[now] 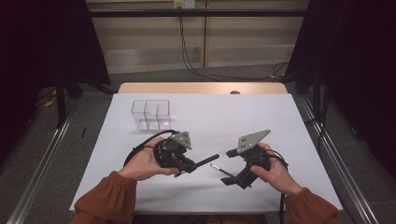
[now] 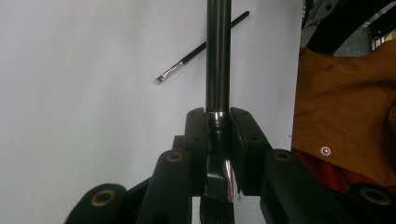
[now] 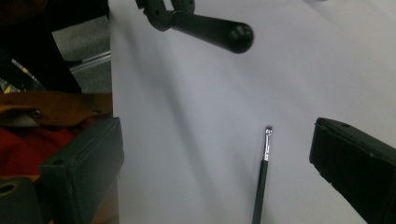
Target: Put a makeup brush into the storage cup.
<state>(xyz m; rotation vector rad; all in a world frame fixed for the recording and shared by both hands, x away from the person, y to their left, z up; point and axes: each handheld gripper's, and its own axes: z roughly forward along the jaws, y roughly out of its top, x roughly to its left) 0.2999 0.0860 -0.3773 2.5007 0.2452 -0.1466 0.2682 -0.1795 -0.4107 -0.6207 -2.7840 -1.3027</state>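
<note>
Forearms in orange sleeves enter the high view from the bottom edge. At centre left, the left hand-held gripper (image 1: 189,164) is clenched on a thick black makeup brush (image 1: 205,161) whose handle juts toward the right. At centre right, the right hand-held gripper (image 1: 227,167) tilts down toward the white counter (image 1: 261,116), just beside a thin brush (image 1: 221,170) lying there. A clear plastic organizer (image 1: 151,115) with compartments stands in the upper left of the counter.

In the left gripper view, the jaws pinch the thick brush (image 2: 218,56) at its ferrule; its handle runs straight up the frame, and the thin brush (image 2: 201,46) lies at upper centre.

In the right gripper view, the jaws stand wide apart, released, with the thin brush (image 3: 263,175) lying between them at lower centre, untouched. The thick brush's handle end (image 3: 215,31) shows at the top.
</note>
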